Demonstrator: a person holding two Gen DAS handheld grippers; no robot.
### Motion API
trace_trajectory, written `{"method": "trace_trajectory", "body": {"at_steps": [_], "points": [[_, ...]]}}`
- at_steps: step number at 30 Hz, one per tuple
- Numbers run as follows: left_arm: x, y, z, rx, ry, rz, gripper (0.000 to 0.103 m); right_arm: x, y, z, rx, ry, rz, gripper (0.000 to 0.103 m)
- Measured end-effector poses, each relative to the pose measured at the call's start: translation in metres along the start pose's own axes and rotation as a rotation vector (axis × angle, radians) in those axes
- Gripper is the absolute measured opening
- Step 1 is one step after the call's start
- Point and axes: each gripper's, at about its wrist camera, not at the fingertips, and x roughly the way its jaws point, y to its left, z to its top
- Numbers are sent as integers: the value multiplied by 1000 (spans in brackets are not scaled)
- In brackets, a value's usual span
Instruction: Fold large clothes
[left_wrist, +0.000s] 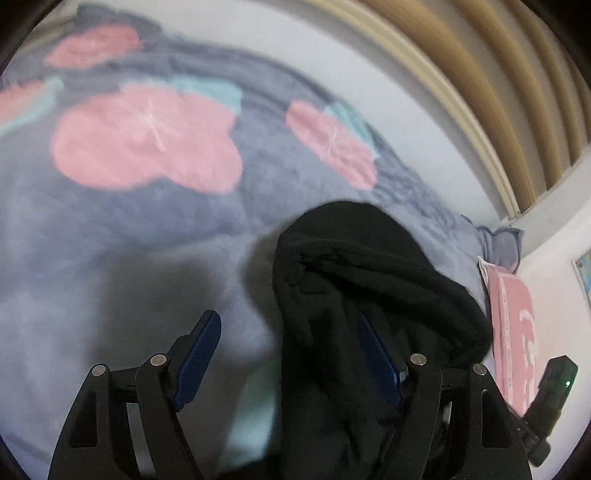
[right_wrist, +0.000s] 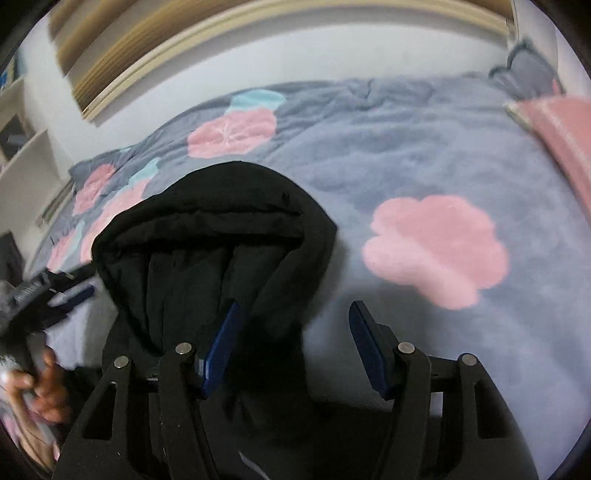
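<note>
Black hooded garment (left_wrist: 369, 295) is lying bunched on the floral blanket (left_wrist: 147, 229), folding barely begun imo. Left gripper (left_wrist: 291, 354) & right gripper (right_wrist: 295, 350) are both gaping, cloth draped over one finger each, nothing pinched.

A bed fills the room, spread with a fluffy grey-lilac blanket (right_wrist: 388, 155) patterned in pink flowers and small teal patches. Beyond it, toward twelve o'clock, a pale wall (right_wrist: 295, 66) carries a cream-framed window with tan slatted blinds (left_wrist: 491, 81). At nine o'clock in the right wrist view stand white shelves (right_wrist: 22, 122). A pink pillow (right_wrist: 565, 129) lies at two o'clock. The light is soft and even.
</note>
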Motion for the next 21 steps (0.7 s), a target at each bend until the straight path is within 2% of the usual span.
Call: {"method": "trace_trajectory", "body": {"at_steps": [2, 3, 4, 5, 6, 8, 9, 10, 11, 12, 13, 14, 16, 17, 18, 19, 20, 21], "points": [[27, -1, -2, 15, 43, 29, 75, 26, -3, 3, 50, 30, 43, 65], [33, -2, -4, 42, 25, 46, 53, 38, -5, 3, 60, 46, 65, 49], [35, -3, -7, 68, 10, 48, 19, 45, -5, 3, 56, 56, 70, 25], [33, -2, -10, 67, 8, 7, 13, 54, -5, 1, 39, 70, 62, 23], [21, -1, -12, 64, -37, 17, 12, 54, -6, 0, 32, 58, 46, 19], [-17, -6, -15, 96, -155, 33, 12, 32, -16, -3, 50, -30, 46, 18], [-37, -8, -18, 104, -189, 16, 12, 16, -24, -4, 74, -80, 38, 13], [-60, -7, -22, 106, -213, 5, 12, 4, -31, -3, 97, -120, 26, 13], [-70, -6, -22, 113, -197, -3, 13, -11, -49, -1, 154, -157, 87, 13], [-70, -4, -22, 125, -154, -10, 14, -11, -57, -1, 175, -148, 155, 13], [-62, -1, -20, 134, -109, 7, 14, -6, -58, -1, 163, -121, 163, 12], [-53, 4, -20, 133, -87, 44, 14, 7, -54, -4, 119, -74, 109, 12], [-25, 21, -23, 99, -34, 102, 16, 33, -49, -15, 92, -2, 62, 12], [-8, 30, -24, 78, -3, 105, 20, 46, -50, -19, 95, 36, 45, 12], [9, 46, -27, 39, 33, 76, 28, 60, -55, -24, 109, 69, 38, 12], [18, 60, -28, -11, 43, 17, 28, 71, -65, -28, 154, 83, 72, 12], [16, 74, -30, -69, 19, -59, 28, 71, -71, -30, 179, 75, 100, 12], [11, 77, -30, -78, 13, -93, 30, 70, -74, -31, 190, 67, 123, 13]]}}
